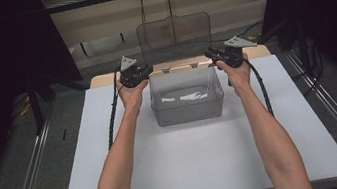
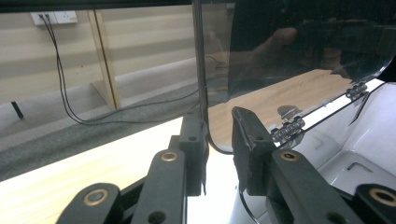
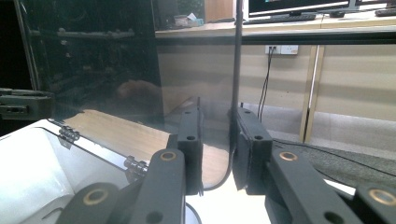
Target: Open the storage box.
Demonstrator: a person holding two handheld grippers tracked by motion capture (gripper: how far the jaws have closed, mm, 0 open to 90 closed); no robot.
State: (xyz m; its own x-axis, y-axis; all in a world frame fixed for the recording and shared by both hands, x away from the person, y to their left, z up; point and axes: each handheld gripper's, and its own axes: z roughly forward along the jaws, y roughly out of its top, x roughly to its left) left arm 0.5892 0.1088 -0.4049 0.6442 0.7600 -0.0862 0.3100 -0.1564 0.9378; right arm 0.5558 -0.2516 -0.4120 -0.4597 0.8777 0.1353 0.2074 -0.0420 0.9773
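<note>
A clear plastic storage box [image 1: 186, 97] sits toward the far middle of the white tabletop [image 1: 202, 165], with its hinged transparent lid [image 1: 175, 35] standing upright at the far edge. 2 small hinges [image 1: 180, 67] join the lid to the box's far rim.

The person's left hand [image 1: 130, 91] holds the left gripper [image 1: 148, 70] at the lid's left edge, just above the box's far left corner. In the left gripper view the 2 black jaws are spread a little, with the lid's thin lower left edge [image 2: 204, 121] running down between them; it lies against the left jaw, while a gap remains to the right jaw. The lid's hinges [image 2: 288, 128] and the white inside of the box [image 2: 359, 154] show to the right.

The right hand [image 1: 239, 74] holds the right gripper [image 1: 208, 54] at the lid's right edge, above the box's far right corner. In the right gripper view the jaws stand slightly apart on either side of the lid's edge [image 3: 231, 135], which passes down near the right jaw; I cannot tell whether either jaw presses on it.

Both forearms reach across the tabletop from the near side, and a black cable [image 1: 112, 118] trails back from the left gripper. A wooden board [image 1: 103, 79] shows beyond the far edge of the white surface.
</note>
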